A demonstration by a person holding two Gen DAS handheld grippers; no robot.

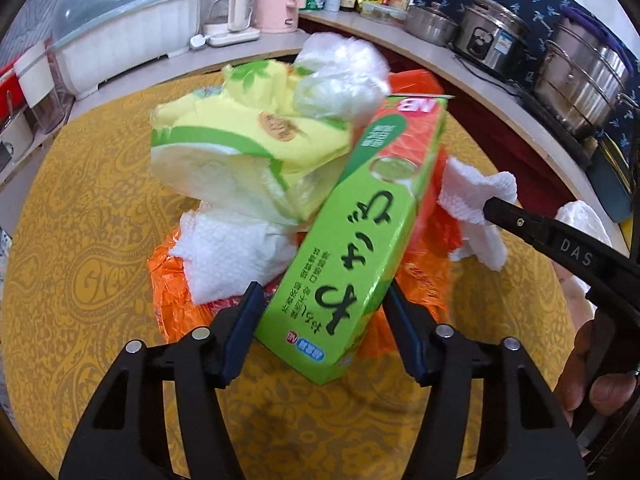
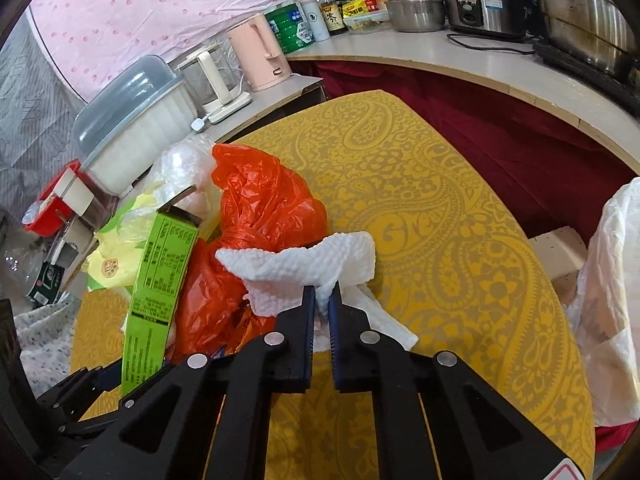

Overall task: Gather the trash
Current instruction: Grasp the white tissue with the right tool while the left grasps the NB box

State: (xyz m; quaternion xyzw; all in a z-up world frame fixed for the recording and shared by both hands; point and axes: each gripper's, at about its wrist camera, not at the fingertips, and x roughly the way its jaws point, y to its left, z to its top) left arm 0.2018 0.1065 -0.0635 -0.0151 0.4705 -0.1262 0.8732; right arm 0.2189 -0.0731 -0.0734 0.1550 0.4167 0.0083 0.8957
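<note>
**Asker:** What do your claws have?

**Operator:** My right claw (image 2: 322, 292) is pinched shut on a white paper towel (image 2: 304, 264) at the pile's right edge. My left claw (image 1: 320, 300) straddles a green box (image 1: 360, 232), half open; I can't tell whether its pads press. I'd squeeze firmly, then lift straight up.

**Asker:** Counts?

**Operator:** On the yellow bench (image 2: 460, 220): one box, one orange bag (image 2: 260, 200), two paper towels, one yellow wrapper (image 1: 240, 132).
</note>
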